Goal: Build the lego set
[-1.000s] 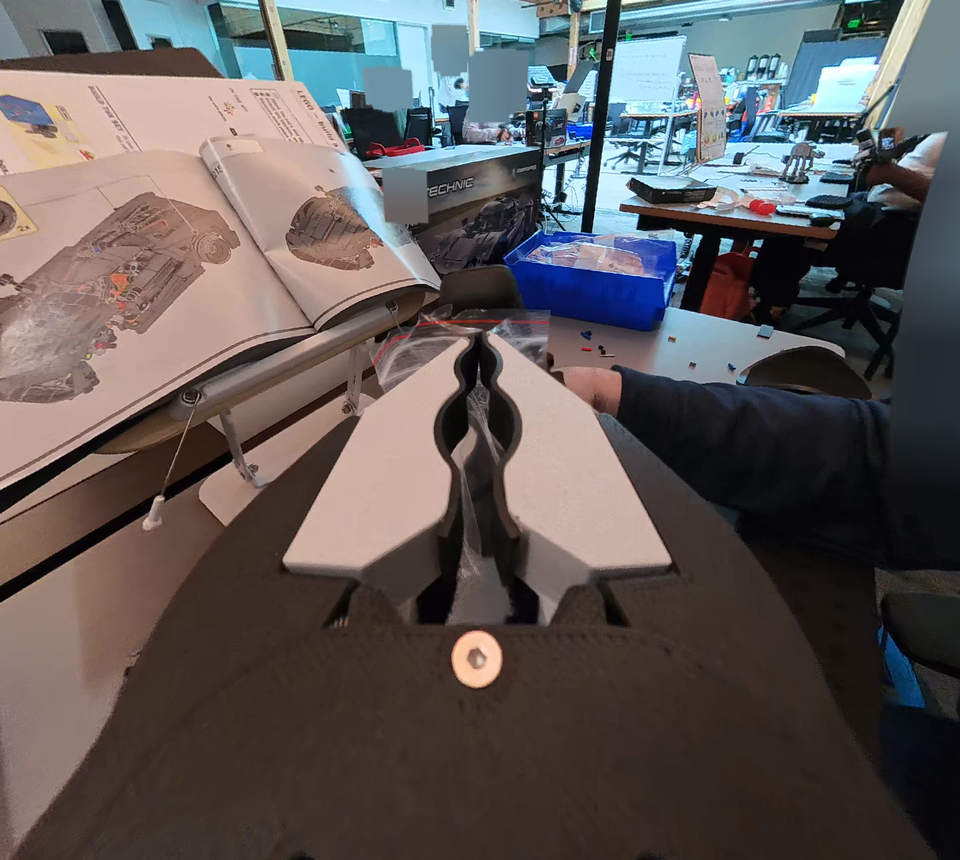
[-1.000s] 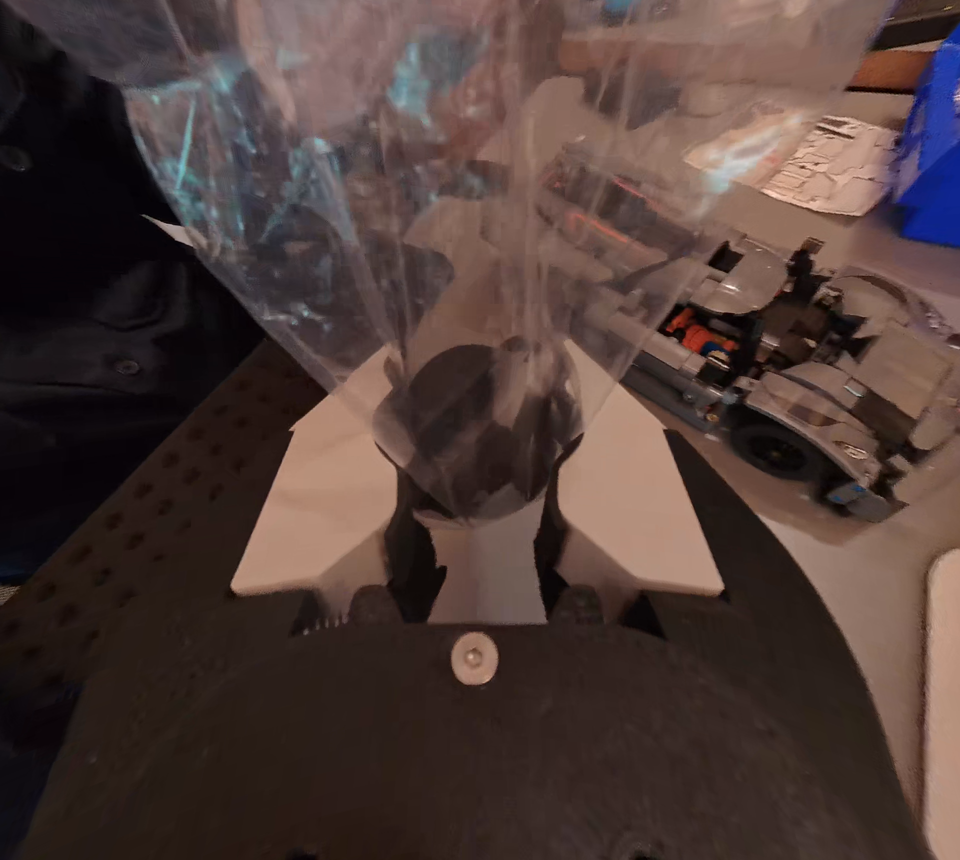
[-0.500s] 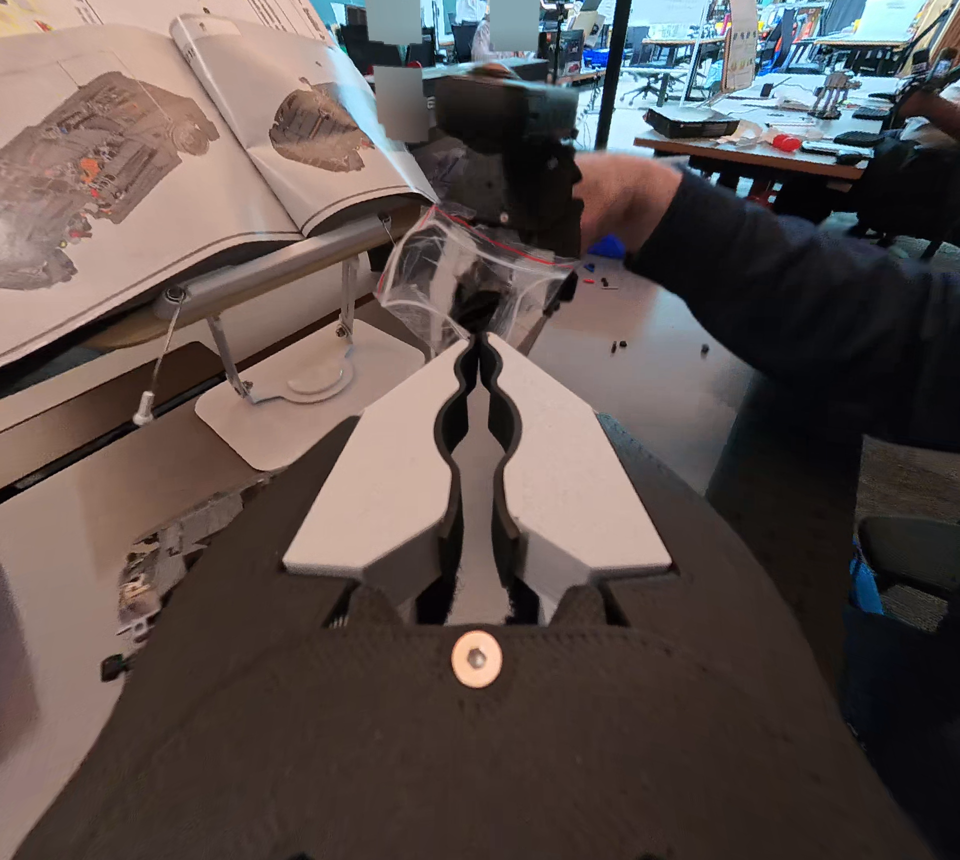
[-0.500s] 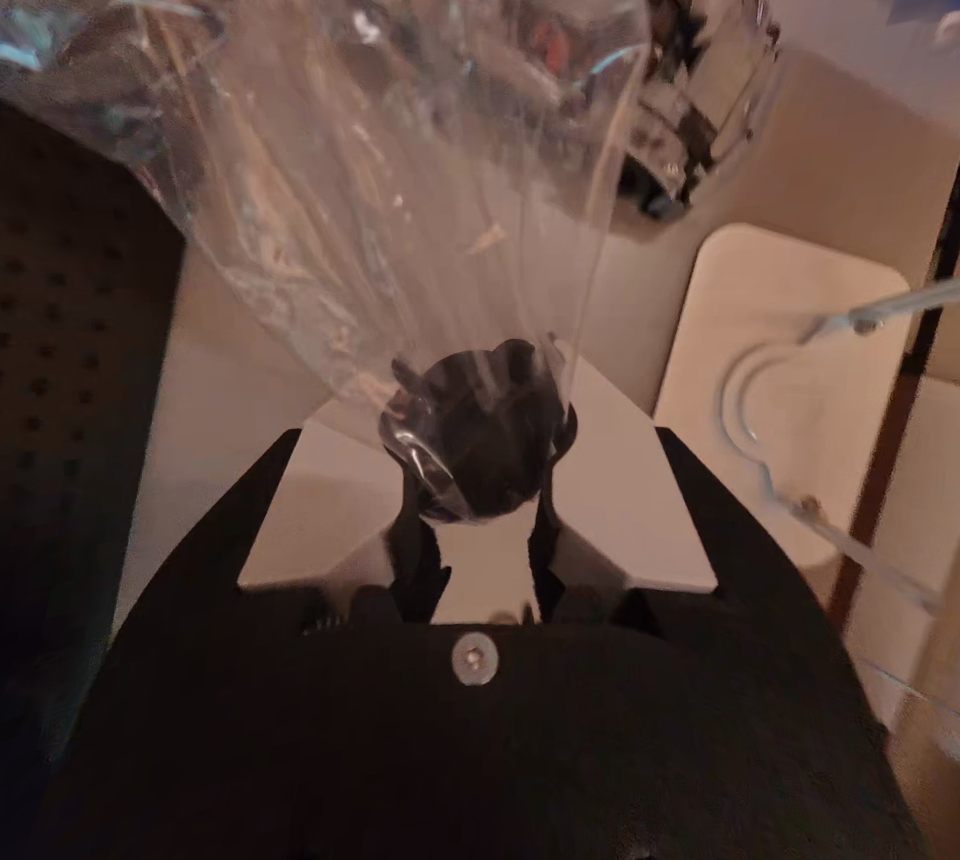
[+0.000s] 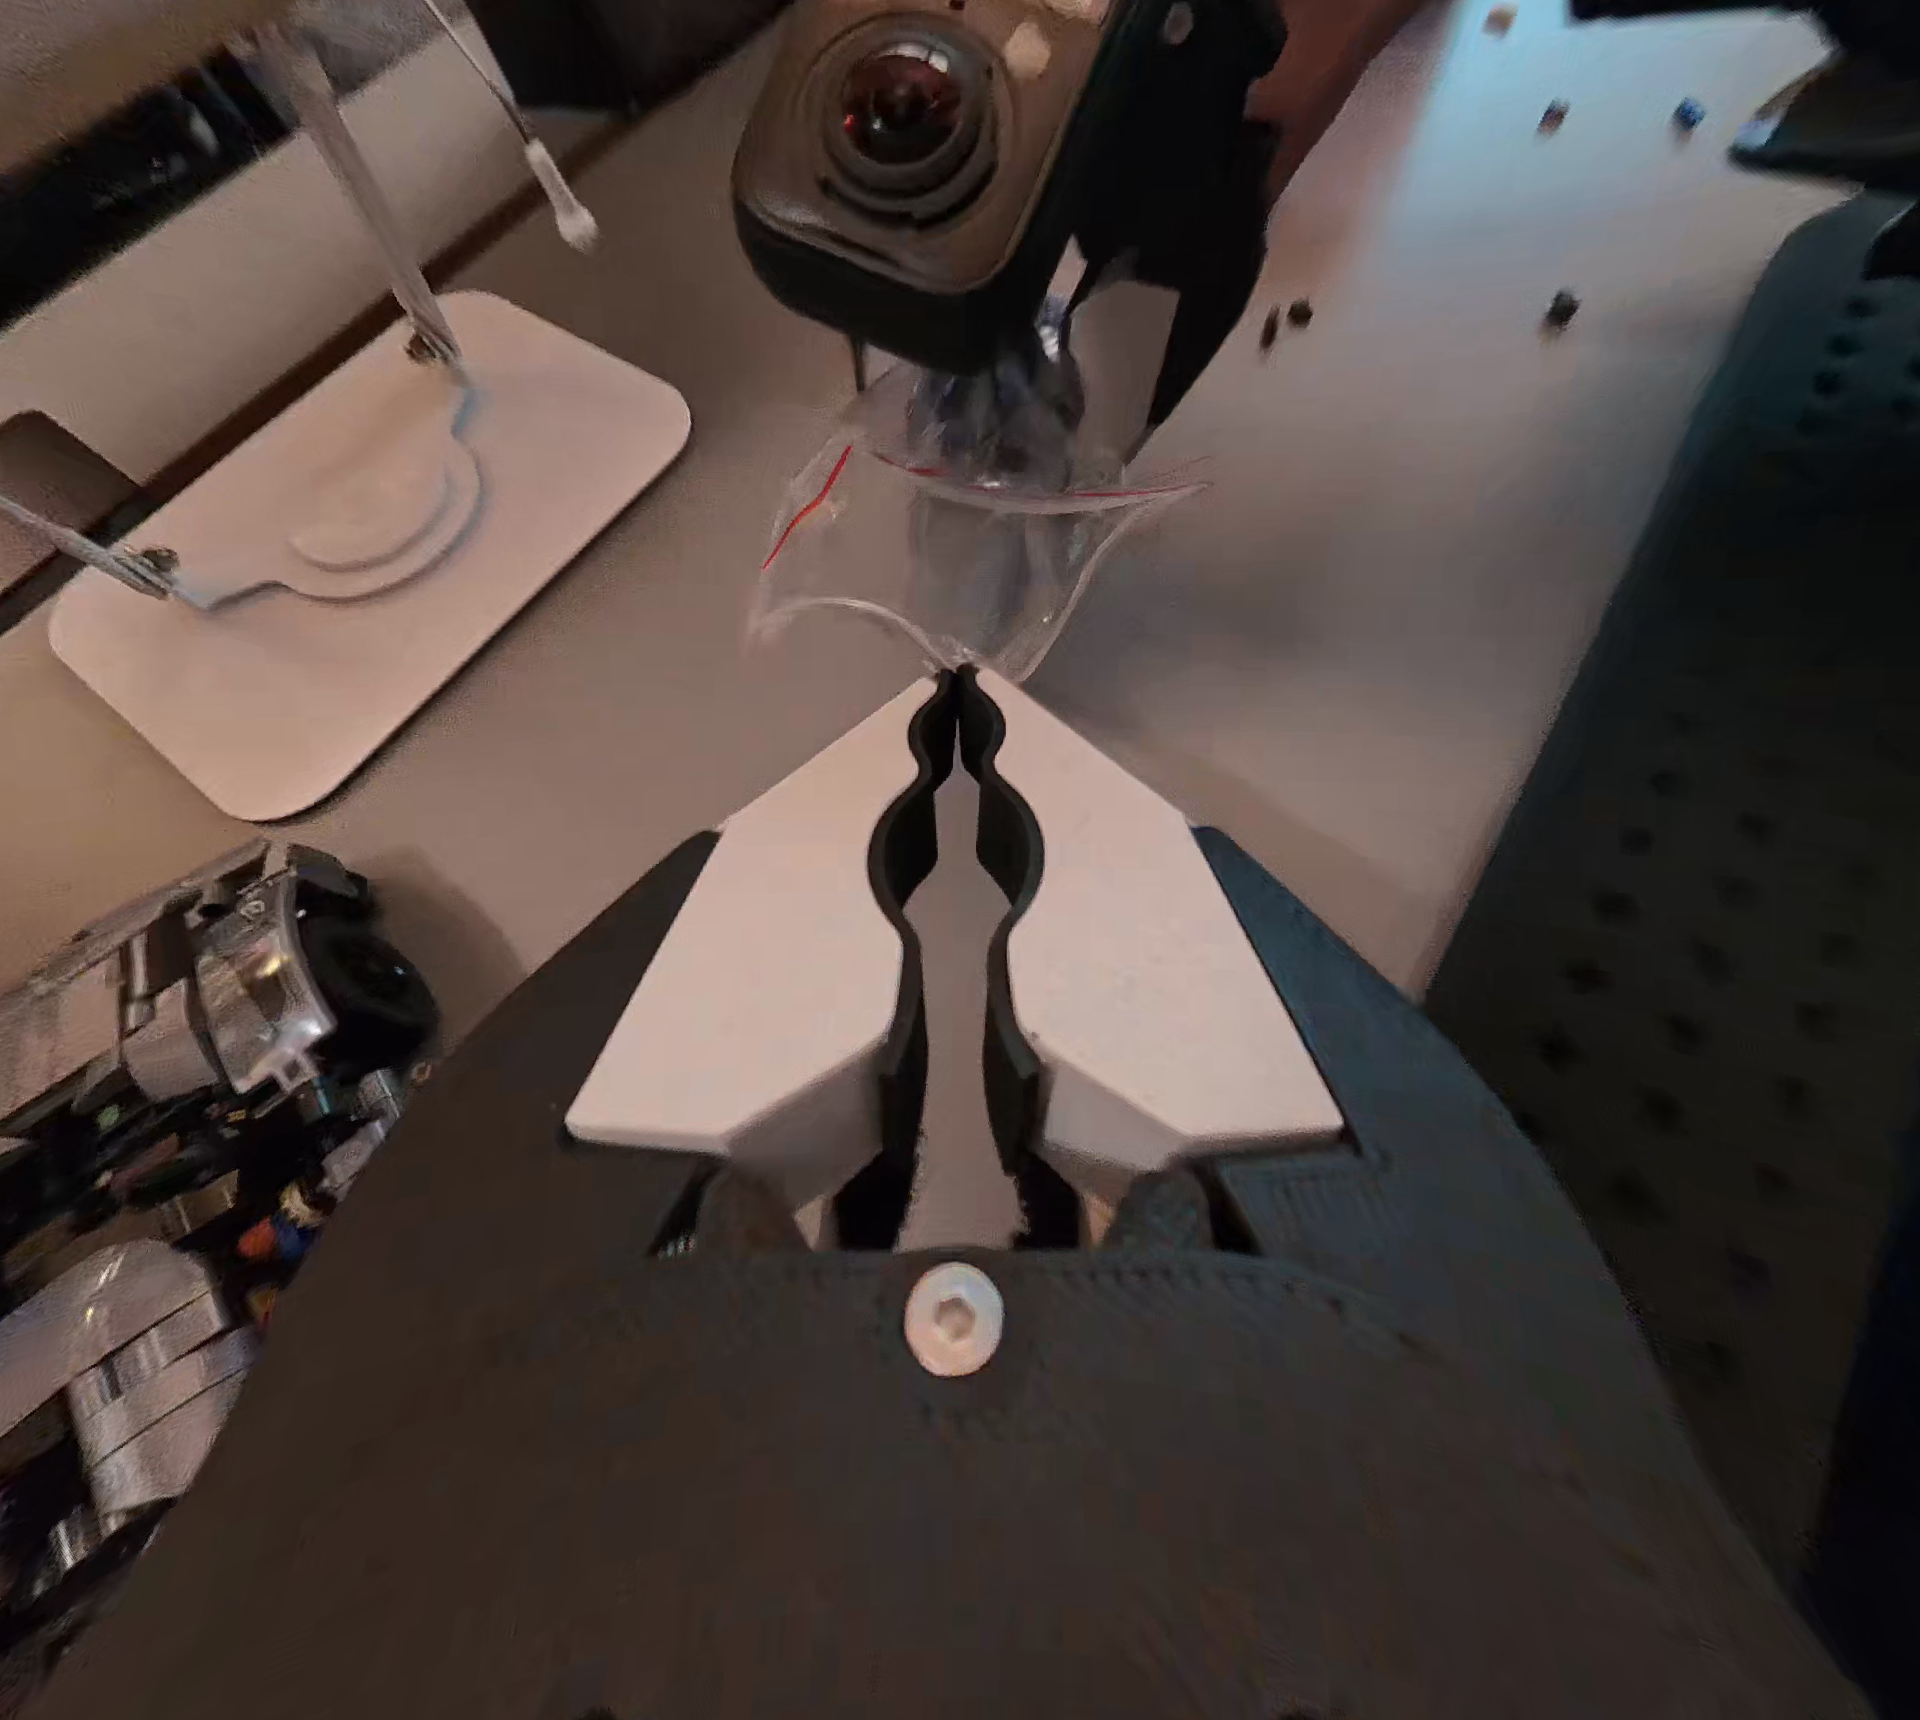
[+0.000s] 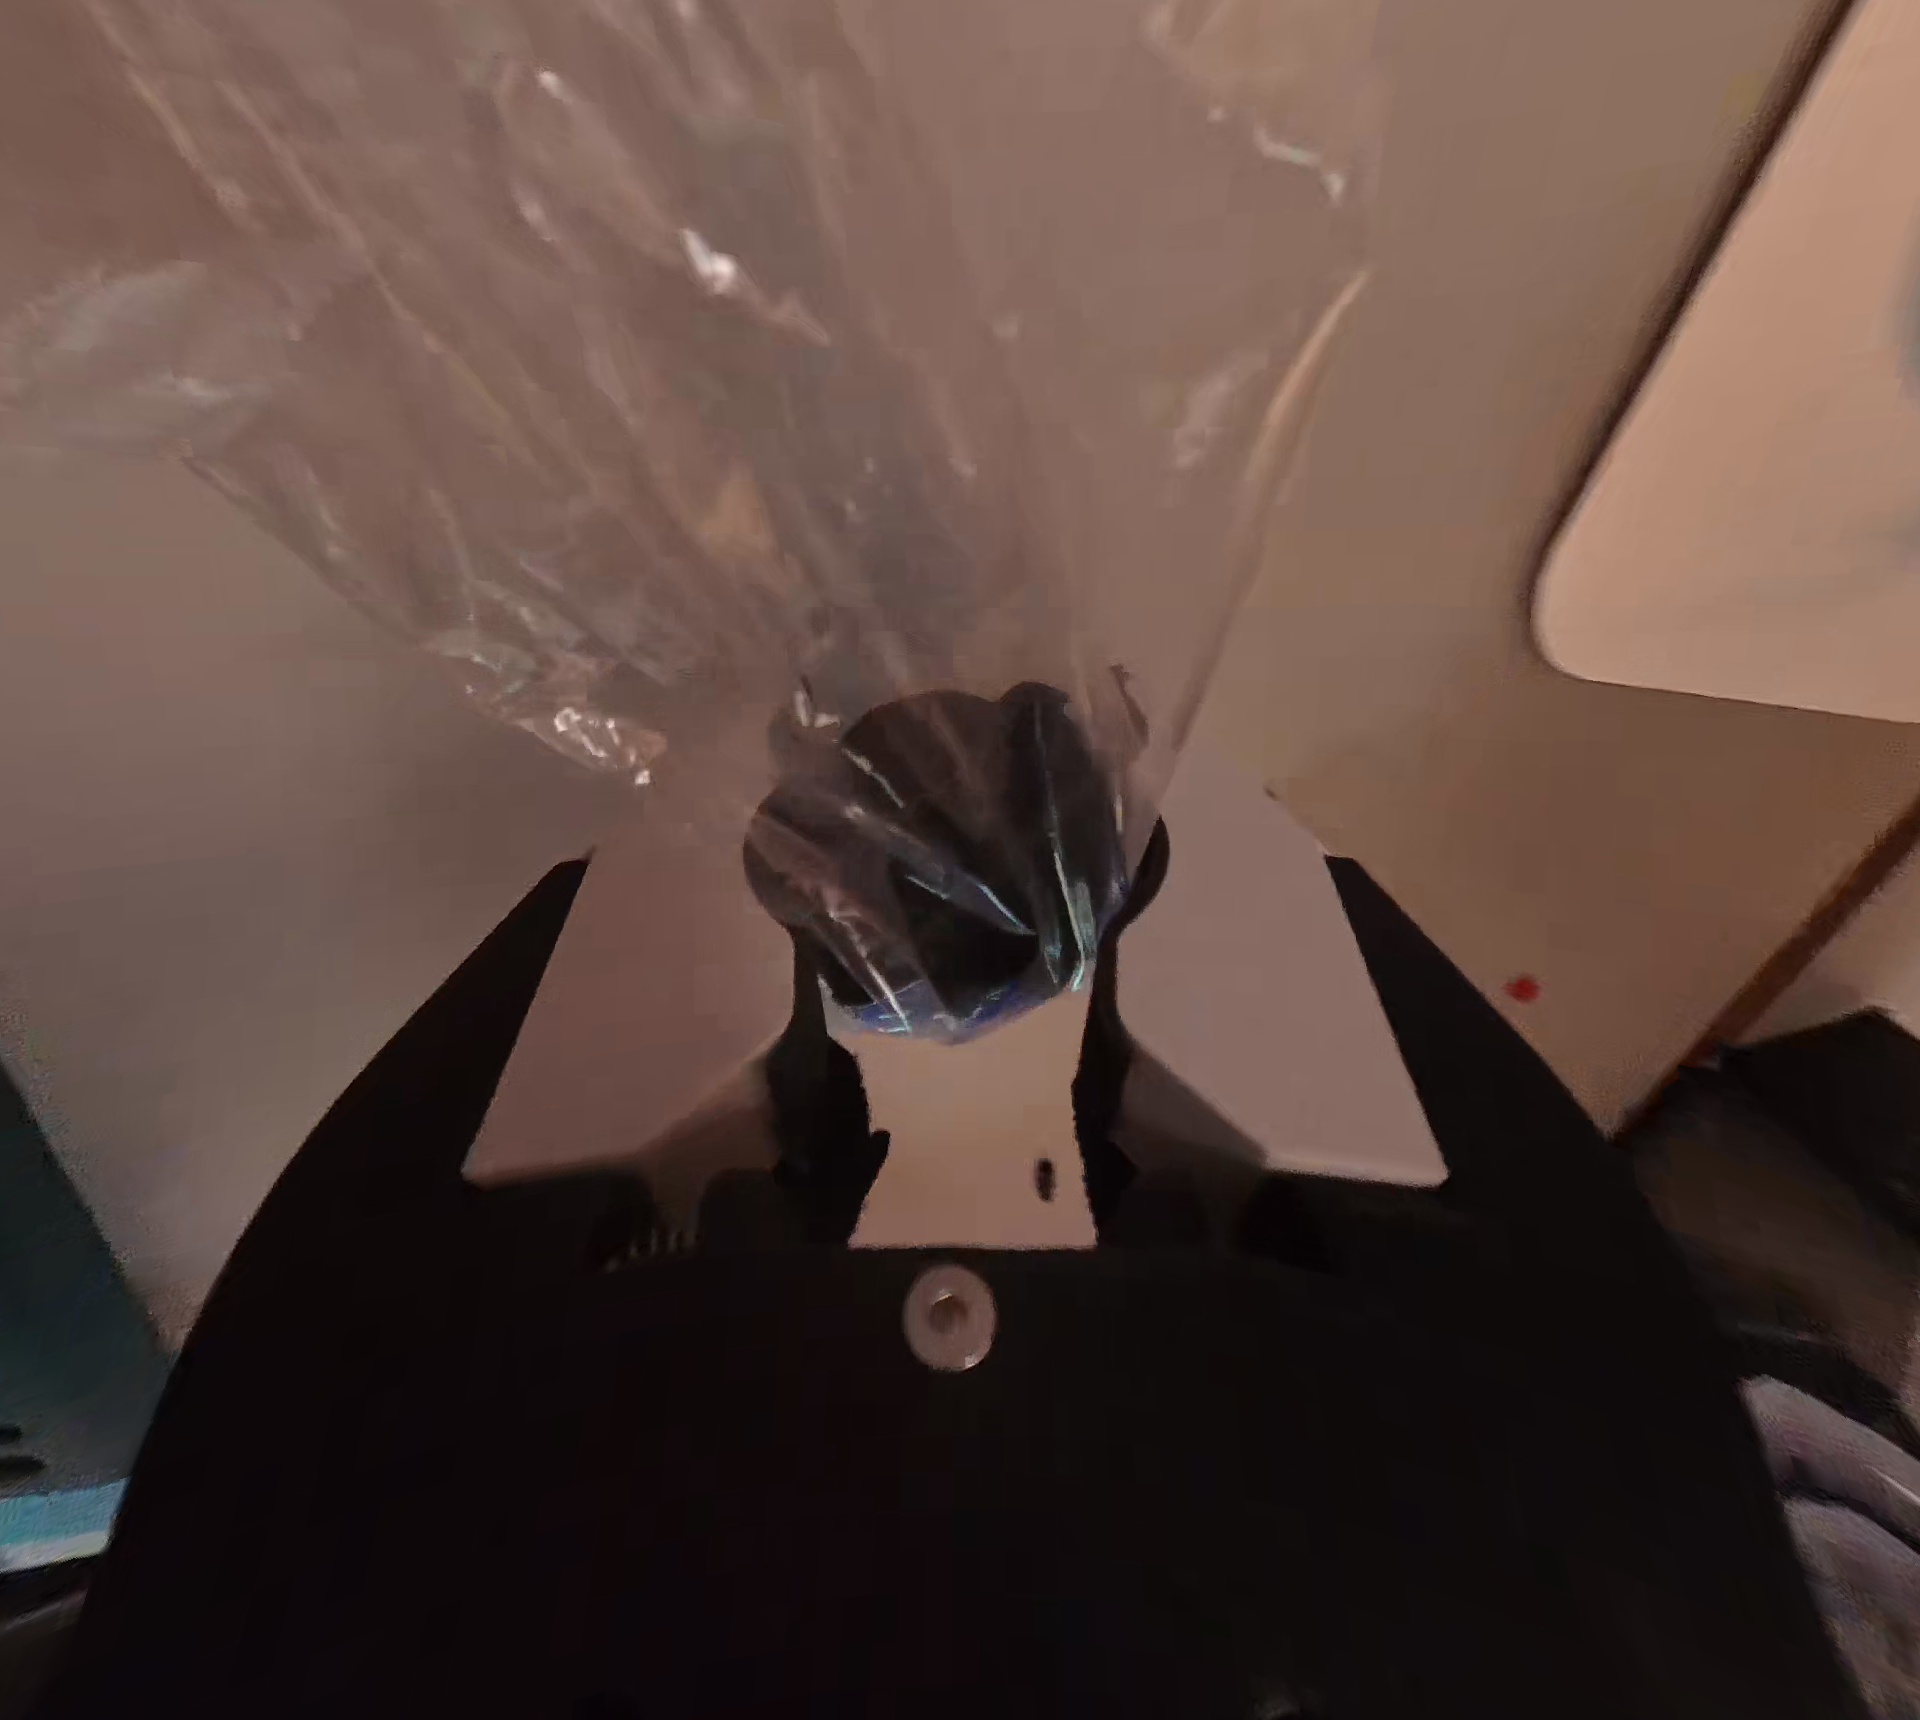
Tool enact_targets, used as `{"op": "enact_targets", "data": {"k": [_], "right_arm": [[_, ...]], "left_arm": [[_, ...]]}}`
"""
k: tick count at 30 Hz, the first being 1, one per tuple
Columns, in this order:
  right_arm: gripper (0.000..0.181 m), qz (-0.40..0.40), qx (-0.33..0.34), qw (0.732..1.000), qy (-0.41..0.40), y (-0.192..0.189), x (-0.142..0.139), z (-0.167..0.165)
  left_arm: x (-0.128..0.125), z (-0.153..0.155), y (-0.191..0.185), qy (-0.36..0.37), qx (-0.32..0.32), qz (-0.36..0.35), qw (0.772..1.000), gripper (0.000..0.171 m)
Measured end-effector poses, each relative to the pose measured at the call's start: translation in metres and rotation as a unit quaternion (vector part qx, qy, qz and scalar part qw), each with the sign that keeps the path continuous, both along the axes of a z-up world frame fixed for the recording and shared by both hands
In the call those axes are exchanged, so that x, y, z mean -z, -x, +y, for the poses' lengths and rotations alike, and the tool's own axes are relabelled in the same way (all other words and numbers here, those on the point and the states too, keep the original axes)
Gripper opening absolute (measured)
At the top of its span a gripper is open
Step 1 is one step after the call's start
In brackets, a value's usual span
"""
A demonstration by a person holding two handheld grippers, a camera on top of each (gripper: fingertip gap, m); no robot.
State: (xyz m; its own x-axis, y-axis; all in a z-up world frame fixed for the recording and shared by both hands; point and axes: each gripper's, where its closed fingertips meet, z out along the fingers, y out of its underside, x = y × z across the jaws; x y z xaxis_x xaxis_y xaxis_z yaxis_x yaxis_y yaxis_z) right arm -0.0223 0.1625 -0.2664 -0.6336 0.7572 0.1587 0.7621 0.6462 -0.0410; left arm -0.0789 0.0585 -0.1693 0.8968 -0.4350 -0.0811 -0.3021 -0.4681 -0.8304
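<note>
— What changed?
— Both grippers dropped toward the table. The left gripper (image 5: 956, 683) pinches the plastic bag (image 5: 966, 548) at mid-frame; the right gripper (image 6: 951, 849) clamps its bunched end.
— Meaning?
— Probably emptying parts beside the lego car (image 5: 197, 1047), lower left.

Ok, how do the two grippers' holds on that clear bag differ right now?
The left gripper pinches only a thin edge of the clear plastic bag at its very fingertips, jaws nearly touching; the right gripper clamps a bunched part holding dark pieces, deeper in its jaws, which stand wider apart. The left comes from below in the left wrist view, the right from above, camera facing down. Both are shut on the same bag over the table.
</note>
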Motion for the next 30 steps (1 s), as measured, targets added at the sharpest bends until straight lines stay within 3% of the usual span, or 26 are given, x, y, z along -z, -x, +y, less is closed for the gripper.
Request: {"op": "enact_targets", "data": {"k": [5,8,11,19,23,29,30], "right_arm": [[0.072,0.044,0.035,0.996,0.071,-0.001,0.003,-0.011],[0.083,0.063,0.047,0.991,0.107,-0.008,-0.006,-0.014],[0.083,0.065,0.067,0.988,0.12,-0.022,-0.013,-0.009],[0.059,0.056,0.153,0.957,0.239,-0.037,-0.011,-0.009],[0.04,0.042,0.158,0.962,0.218,-0.037,0.002,-0.01],[0.0,0.054,0.135,0.969,0.197,-0.035,0.005,-0.01],[0.0,0.058,0.132,0.97,0.195,-0.034,0.004,-0.009]], "left_arm": [[0.039,0.004,0.001,0.055,0.003,0.011,0.998,0.0],[0.049,0.004,0.006,0.069,-0.003,0.027,0.997,0.0],[0.054,0.005,0.009,0.079,-0.007,0.024,0.997,0.0],[0.071,0.003,0.018,0.11,-0.022,0.032,0.993,0.0],[0.076,0.003,0.016,0.119,-0.018,0.012,0.993,0.0],[0.057,0.006,0.018,0.075,-0.016,-0.022,0.997,0.0],[0.053,0.006,0.019,0.066,-0.019,-0.03,0.997,0.0]]}}
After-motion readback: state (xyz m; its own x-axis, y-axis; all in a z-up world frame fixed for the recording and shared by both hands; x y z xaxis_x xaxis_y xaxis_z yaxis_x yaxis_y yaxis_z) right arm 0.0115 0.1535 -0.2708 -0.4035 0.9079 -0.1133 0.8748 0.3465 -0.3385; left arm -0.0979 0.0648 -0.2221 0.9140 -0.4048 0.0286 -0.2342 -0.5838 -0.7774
